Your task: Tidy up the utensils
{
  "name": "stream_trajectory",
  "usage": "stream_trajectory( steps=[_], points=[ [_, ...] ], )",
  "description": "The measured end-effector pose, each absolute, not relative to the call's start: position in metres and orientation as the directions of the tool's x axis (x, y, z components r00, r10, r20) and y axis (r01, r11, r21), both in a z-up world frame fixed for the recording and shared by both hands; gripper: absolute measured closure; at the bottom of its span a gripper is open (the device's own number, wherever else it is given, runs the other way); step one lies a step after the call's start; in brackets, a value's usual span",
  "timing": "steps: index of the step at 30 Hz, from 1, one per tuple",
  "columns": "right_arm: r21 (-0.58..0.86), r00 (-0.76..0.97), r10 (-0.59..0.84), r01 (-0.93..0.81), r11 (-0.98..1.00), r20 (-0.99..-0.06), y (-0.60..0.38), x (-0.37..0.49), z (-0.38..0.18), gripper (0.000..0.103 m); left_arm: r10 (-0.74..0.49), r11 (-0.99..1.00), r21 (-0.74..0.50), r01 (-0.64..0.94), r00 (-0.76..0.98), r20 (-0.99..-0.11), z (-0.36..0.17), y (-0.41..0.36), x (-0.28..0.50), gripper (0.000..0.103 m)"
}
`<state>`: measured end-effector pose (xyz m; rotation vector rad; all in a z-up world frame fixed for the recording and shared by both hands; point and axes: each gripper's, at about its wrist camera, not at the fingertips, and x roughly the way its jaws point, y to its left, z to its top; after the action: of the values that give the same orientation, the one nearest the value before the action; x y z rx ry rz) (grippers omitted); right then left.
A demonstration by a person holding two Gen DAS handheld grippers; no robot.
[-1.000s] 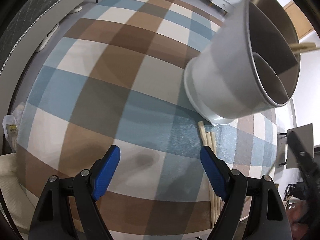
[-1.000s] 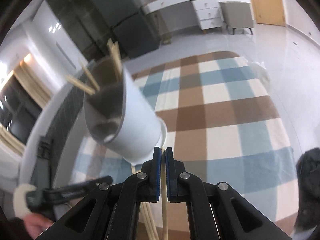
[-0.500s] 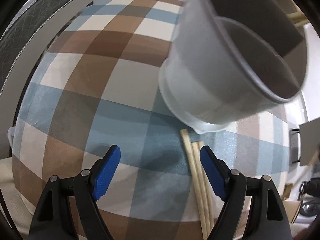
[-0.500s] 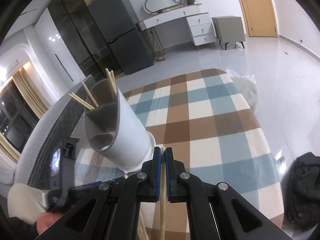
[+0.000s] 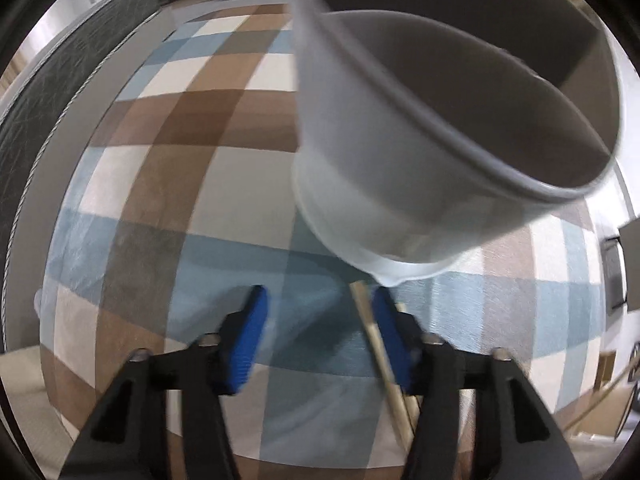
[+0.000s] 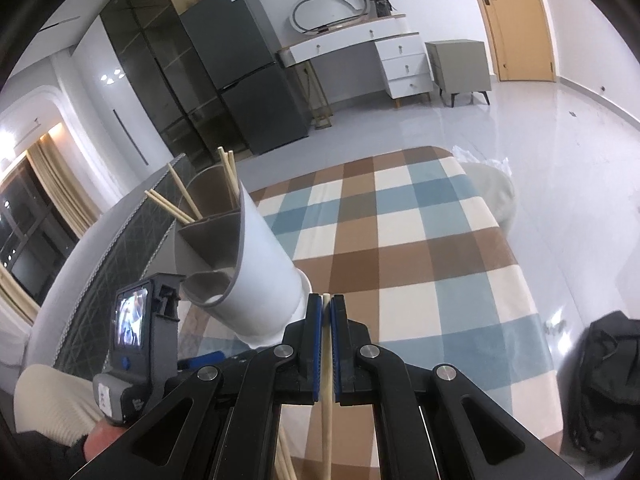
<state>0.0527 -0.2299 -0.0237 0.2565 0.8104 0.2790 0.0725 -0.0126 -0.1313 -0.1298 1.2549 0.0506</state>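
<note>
The left gripper (image 5: 318,334) is closing its jaws, which stood wide a second ago, on the loose chopsticks (image 5: 382,364) on the checked cloth (image 5: 168,152), readying another for the white holder (image 5: 400,168); the right gripper (image 6: 327,344) is clamping one chopstick (image 6: 327,420). Only the right view is showing chopsticks already filed in the holder's far compartment

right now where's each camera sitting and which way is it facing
Left wrist: on the left gripper, aimed steeply down at the checked cloth; its closing blue fingers show, chopsticks between them.
Right wrist: on the right gripper, looking across the table into the room; its fingers clamp one chopstick; a cream sleeve shows.
Shared: the white holder, cloth, loose chopsticks.
</note>
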Motion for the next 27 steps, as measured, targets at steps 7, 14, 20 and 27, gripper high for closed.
stream_trajectory(
  steps=[7,14,20,27],
  points=[
    [0.325,0.655,0.334,-0.14,0.935,-0.678,-0.229,0.052,-0.024,0.099,-0.011,0.996,-0.039,-0.083,0.314,-0.949,-0.128,-0.015,0.072,0.093],
    [0.33,0.652,0.335,-0.136,0.934,-0.68,-0.226,0.053,-0.025,0.099,-0.067,0.99,-0.103,-0.1,0.311,-0.948,-0.126,0.001,0.077,0.101],
    [0.31,0.667,0.334,-0.159,0.937,-0.666,-0.22,0.05,-0.019,0.099,-0.118,0.978,-0.171,-0.119,0.358,-0.926,-0.116,0.026,0.075,0.101],
    [0.303,0.693,0.346,-0.189,0.934,-0.632,-0.212,0.04,-0.009,0.099,-0.172,0.966,-0.248,-0.074,0.532,-0.829,-0.066,0.028,0.051,0.101]
  ],
)
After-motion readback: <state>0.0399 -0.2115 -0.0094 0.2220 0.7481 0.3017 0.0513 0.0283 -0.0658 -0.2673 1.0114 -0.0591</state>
